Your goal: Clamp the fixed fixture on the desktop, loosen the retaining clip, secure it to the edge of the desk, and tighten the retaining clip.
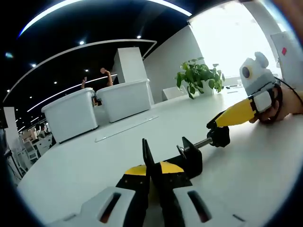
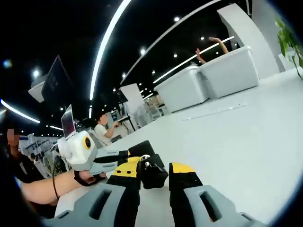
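Left jaws clamped on fixture [image 1: 189,158]; right jaws pinching its screw knob [image 2: 150,172].

On my desk [image 1: 85,165] the clamp fixture [image 1: 187,158] sits just ahead of my left claw [image 1: 150,177], its screw knob [image 1: 218,136] reaching right to my right claw [image 1: 213,125]. Two storage bins [image 1: 102,106] stand side by side behind it, a potted plant [image 1: 199,75] to their right.

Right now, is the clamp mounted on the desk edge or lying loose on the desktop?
Lying on the desktop, not at an edge. The left gripper is shut on the clamp; the right gripper is shut on its screw knob.
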Demonstrator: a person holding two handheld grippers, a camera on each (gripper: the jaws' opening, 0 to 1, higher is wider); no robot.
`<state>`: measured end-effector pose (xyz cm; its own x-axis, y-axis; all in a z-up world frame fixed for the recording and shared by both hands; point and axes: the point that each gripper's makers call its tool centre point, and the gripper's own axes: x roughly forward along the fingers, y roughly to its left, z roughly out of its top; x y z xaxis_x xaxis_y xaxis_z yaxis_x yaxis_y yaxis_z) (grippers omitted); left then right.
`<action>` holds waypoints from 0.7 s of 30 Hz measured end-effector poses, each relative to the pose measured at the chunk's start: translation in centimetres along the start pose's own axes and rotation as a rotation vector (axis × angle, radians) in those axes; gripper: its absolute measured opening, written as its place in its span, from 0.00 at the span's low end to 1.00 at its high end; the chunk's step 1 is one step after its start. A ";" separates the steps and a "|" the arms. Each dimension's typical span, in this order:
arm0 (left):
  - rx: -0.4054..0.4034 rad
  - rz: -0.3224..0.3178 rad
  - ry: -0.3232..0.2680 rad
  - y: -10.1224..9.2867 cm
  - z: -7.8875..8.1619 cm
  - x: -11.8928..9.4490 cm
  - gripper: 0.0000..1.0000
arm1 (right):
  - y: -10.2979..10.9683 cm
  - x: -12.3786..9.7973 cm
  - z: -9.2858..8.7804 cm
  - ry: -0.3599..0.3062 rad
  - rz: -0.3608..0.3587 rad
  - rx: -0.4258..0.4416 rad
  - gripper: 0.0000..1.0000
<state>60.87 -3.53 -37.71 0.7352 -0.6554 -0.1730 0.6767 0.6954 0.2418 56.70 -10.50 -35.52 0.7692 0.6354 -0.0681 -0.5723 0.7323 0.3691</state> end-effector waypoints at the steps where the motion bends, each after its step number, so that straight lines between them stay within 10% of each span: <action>1: 0.000 0.000 0.000 0.0 0.0 0.0 0.06 | 0.2 0.0 0.0 0.000 0.006 -0.008 0.19; 8: -0.001 0.000 0.000 0.1 0.0 0.1 0.06 | 1.0 0.1 0.2 -0.011 0.020 -0.168 0.16; 21: -0.002 0.003 0.001 0.1 0.0 0.0 0.06 | 3.9 0.0 -0.8 0.026 -0.030 -0.991 0.15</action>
<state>60.97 -3.46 -37.69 0.7372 -0.6531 -0.1734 0.6747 0.6977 0.2406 54.29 -7.45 -34.84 0.7878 0.6094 -0.0896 -0.5407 0.6146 -0.5743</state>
